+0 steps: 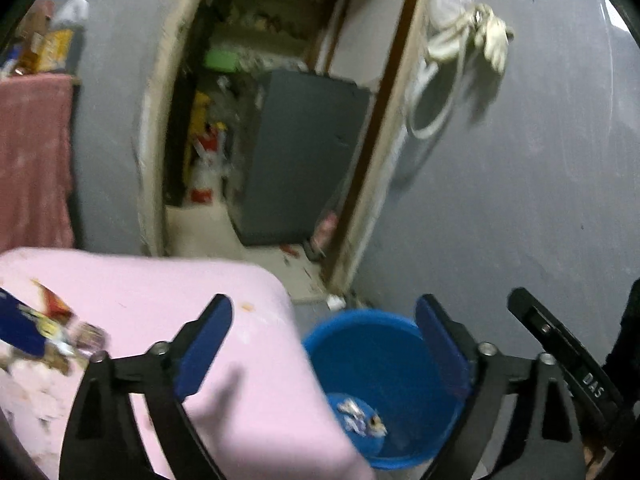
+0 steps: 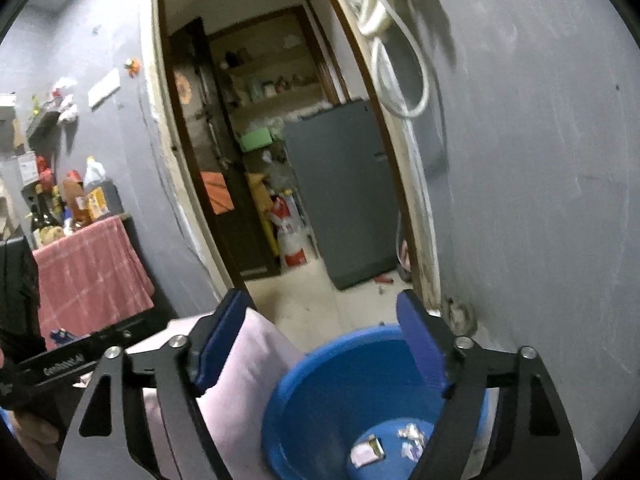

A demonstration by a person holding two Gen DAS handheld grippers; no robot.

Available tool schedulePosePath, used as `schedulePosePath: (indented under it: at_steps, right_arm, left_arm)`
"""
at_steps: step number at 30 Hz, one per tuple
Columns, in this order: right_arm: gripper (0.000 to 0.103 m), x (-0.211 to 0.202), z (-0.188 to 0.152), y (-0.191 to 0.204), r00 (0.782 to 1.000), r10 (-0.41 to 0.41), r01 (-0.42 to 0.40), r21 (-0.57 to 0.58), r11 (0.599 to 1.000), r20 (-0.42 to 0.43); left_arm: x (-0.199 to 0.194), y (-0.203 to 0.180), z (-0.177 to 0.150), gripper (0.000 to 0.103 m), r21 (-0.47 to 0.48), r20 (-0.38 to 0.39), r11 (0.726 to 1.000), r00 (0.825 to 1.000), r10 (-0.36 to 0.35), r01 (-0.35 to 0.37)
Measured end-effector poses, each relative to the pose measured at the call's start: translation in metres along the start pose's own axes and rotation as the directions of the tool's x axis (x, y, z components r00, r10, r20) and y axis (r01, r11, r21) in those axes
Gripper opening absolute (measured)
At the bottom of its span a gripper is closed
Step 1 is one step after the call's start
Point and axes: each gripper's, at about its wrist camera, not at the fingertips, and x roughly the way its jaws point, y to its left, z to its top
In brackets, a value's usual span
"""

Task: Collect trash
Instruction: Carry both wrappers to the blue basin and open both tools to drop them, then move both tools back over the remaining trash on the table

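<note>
Right tool (image 2: 320, 344) open, wrappers (image 2: 386, 446) below

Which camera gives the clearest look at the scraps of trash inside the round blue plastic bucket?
The right wrist view: it looks down into the round blue plastic bucket and shows several separate trash scraps on its bottom. The left wrist view shows only one blurred clump, with the pink surface covering part of the bucket.

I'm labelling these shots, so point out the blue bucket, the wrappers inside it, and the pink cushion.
blue bucket (image 2: 320, 392): right wrist view, on its inner wall.
wrappers (image 2: 366, 451): right wrist view, on the pale packet lying on the bucket's bottom.
pink cushion (image 1: 160, 304): left wrist view, on its bare top surface.
</note>
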Motion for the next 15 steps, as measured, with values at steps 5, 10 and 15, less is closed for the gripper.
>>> schedulePosePath:
  at_steps: [5,10,15]
  right_arm:
    - [0.103,-0.012,0.009,0.031,0.994,0.039,-0.034,-0.054,0.998,0.097]
    - [0.103,-0.021,0.014,0.06,0.979,0.1,-0.082,-0.103,0.991,0.175]
    - [0.103,-0.024,0.016,0.093,0.964,0.154,-0.122,-0.152,0.981,0.219]
  left_arm:
    - [-0.041,0.019,0.011,0.101,0.014,0.13,0.997,0.989,0.073,-0.076]
    - [-0.077,0.039,0.011,0.101,0.021,0.226,0.989,0.964,0.14,-0.148]
    - [-0.105,0.063,0.006,0.101,0.025,0.284,0.973,0.935,0.211,-0.228]
